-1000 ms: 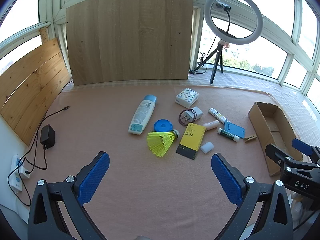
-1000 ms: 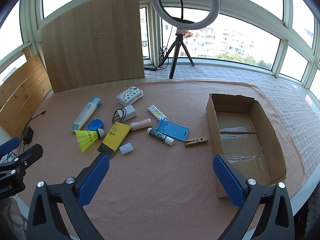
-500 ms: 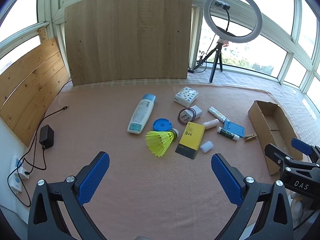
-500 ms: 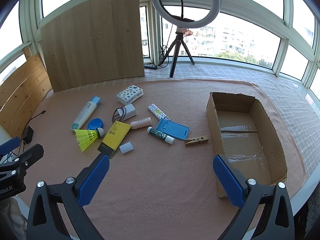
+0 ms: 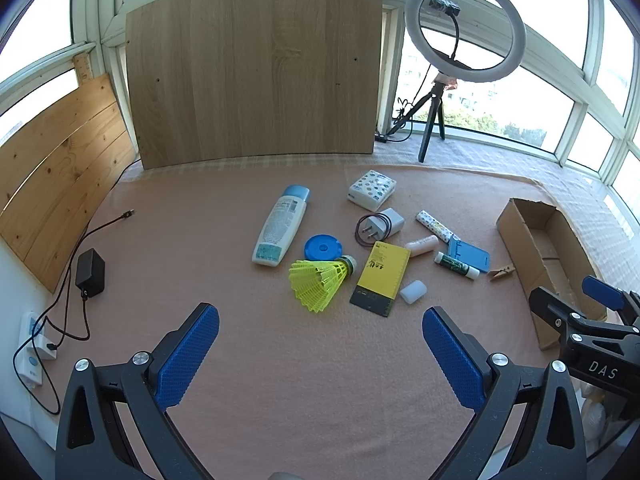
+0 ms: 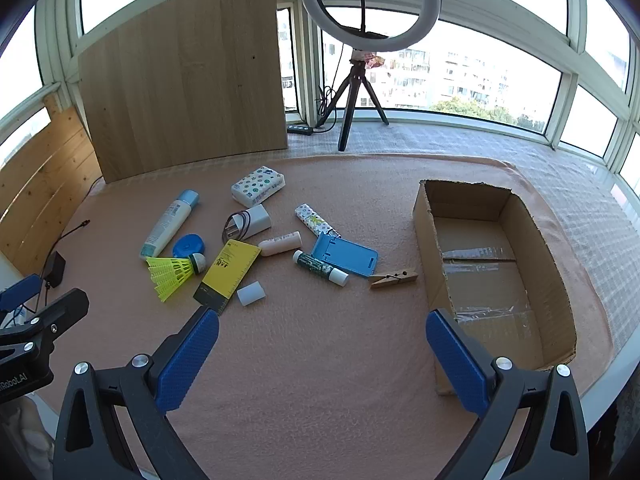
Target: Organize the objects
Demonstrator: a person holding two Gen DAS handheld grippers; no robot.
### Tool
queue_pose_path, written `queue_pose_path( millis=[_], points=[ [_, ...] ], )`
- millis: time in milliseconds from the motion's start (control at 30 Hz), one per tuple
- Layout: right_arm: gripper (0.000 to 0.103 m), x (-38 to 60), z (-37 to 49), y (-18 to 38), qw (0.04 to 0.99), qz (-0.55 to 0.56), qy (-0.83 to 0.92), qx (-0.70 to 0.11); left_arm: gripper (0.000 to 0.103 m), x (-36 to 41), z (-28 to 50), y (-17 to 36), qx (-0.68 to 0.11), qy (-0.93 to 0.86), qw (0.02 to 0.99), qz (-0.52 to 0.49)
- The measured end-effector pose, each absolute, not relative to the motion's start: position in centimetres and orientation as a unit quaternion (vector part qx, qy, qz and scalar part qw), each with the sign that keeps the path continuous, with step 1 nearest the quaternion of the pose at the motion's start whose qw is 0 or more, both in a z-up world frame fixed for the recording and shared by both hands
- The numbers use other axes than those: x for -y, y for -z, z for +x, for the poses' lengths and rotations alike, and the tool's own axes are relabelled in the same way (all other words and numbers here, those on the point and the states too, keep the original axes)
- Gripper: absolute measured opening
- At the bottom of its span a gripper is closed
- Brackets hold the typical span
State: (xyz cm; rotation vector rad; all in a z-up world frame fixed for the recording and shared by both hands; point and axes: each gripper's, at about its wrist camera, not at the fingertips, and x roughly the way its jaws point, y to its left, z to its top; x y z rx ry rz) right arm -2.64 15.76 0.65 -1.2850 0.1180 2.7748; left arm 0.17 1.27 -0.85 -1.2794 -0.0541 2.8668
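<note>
hovering low at the bottom of each frame, both sets of tongs gape wide with nothing between the blue pads: left tongs [image 5: 320, 354], right tongs [image 6: 322, 354], each above bare pink cloth on the desk [image 6: 320, 360]. just past the left tongs, mid-frame, sits the clutter: a small white cap [image 5: 413, 291], a yellow card [image 5: 382, 276] touching a yellow shuttlecock [image 5: 320, 280], and a blue round lid [image 5: 323, 247] right behind it. further up, a white lotion bottle [image 5: 280, 226] lies flat, a white charger [image 5: 386, 222] with a dark looped band, and a patterned tissue pack [image 5: 372, 190] farthest back. over in the right wrist view, centre frame, a green glue stick [image 6: 320, 268] lies against a blue phone stand [image 6: 346, 256], a wooden clothespin [image 6: 394, 278] just beside it, and the open cardboard box [image 6: 424, 240] fills the right side, only tape strips inside.
</note>
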Motion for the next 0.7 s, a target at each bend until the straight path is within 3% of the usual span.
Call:
queue_pose_path(
  millis=[700],
  points=[
    [0.102, -15.85, -2.86, -0.50, 0.040, -0.424, -0.904, -0.041, 0.103, -1.48, 0.18, 0.95, 0.014, -0.912, 0.009, -0.411]
  ],
)
